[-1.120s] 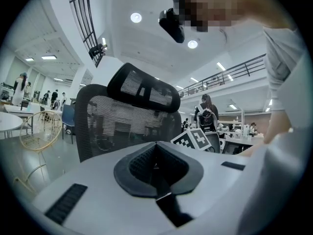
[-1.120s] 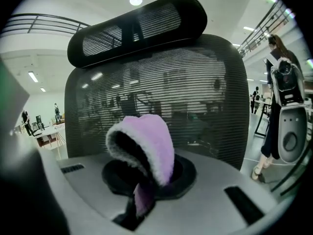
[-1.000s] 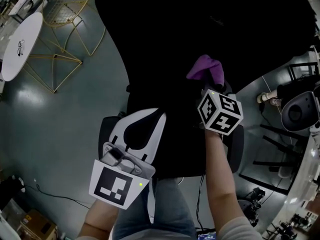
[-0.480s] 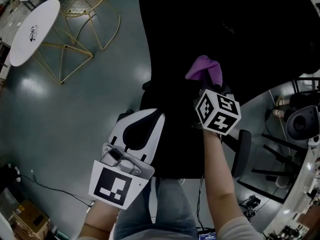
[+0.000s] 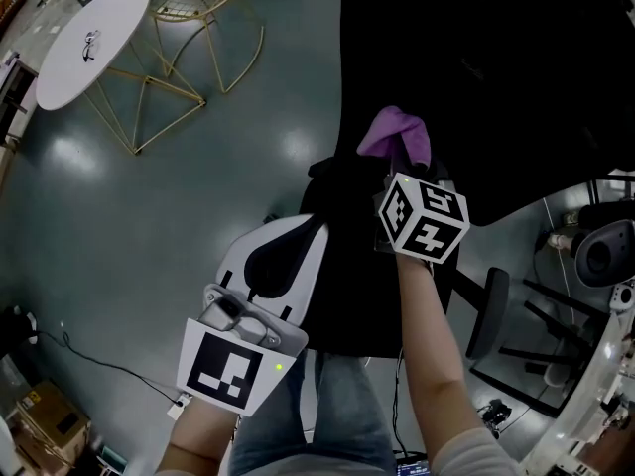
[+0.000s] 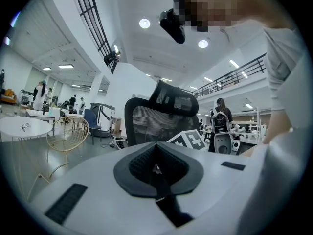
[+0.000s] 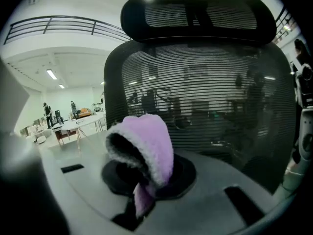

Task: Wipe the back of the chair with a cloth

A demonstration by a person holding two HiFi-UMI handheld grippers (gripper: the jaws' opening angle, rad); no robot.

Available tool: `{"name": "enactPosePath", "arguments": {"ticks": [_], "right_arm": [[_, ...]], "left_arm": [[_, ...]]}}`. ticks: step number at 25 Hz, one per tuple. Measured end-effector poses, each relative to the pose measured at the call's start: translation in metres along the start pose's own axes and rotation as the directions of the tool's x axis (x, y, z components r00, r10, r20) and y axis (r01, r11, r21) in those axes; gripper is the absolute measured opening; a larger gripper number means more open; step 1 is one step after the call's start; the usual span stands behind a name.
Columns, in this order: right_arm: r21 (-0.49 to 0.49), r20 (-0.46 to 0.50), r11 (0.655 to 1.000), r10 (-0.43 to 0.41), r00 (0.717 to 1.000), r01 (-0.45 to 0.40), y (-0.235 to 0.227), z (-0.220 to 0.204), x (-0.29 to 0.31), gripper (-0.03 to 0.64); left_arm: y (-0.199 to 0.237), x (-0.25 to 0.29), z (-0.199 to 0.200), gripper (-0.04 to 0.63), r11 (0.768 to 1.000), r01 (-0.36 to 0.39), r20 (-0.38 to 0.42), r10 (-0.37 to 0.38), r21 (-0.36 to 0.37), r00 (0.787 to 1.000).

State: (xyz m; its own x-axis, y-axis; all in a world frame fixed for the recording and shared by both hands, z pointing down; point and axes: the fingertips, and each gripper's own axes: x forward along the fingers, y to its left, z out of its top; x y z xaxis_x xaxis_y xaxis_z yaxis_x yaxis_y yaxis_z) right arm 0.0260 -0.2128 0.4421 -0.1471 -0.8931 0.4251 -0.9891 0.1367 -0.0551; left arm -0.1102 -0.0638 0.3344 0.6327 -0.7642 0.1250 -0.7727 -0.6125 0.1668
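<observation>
A black mesh office chair [image 5: 496, 77] fills the upper right of the head view. In the right gripper view its mesh back [image 7: 210, 97] and headrest [image 7: 195, 16] stand close ahead. My right gripper [image 5: 402, 162] is shut on a purple fluffy cloth [image 5: 394, 134], which sticks up from the jaws [image 7: 146, 151] just in front of the mesh. Whether the cloth touches the mesh I cannot tell. My left gripper [image 5: 298, 241] is lower left, shut with nothing in it, and points at the chair [image 6: 161, 114] from farther back.
A white oval table [image 5: 89, 43] and a gold wire chair [image 5: 193, 8] stand on the grey floor at upper left. Black armrests and chair bases [image 5: 486, 310] crowd the right side. A cardboard box [image 5: 45, 419] sits at bottom left.
The head view has swung, so the chair and table now sit farther right in frame. My right gripper with the cloth has shifted slightly up and left. The left gripper stays put.
</observation>
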Motion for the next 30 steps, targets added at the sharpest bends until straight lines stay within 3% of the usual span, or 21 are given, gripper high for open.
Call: {"name": "enactPosePath", "arguments": {"ticks": [14, 25, 30], "right_arm": [[-0.034, -0.027, 0.996, 0.082, 0.996, -0.083, 0.055, -0.007, 0.013, 0.046], [-0.014, 0.000, 0.994, 0.110, 0.994, -0.110, 0.055, -0.009, 0.011, 0.044], [0.014, -0.047, 0.993, 0.117, 0.992, -0.116, 0.053, -0.032, 0.014, 0.044]], "left_arm": [[0.013, -0.020, -0.002, 0.012, 0.999, -0.037, 0.006, 0.037, -0.007, 0.999], [0.008, -0.022, -0.007, 0.012, 0.999, -0.045, 0.002, 0.045, -0.011, 0.999], [0.008, -0.024, -0.008, 0.012, 0.999, -0.053, -0.001, 0.053, -0.012, 0.999]]}}
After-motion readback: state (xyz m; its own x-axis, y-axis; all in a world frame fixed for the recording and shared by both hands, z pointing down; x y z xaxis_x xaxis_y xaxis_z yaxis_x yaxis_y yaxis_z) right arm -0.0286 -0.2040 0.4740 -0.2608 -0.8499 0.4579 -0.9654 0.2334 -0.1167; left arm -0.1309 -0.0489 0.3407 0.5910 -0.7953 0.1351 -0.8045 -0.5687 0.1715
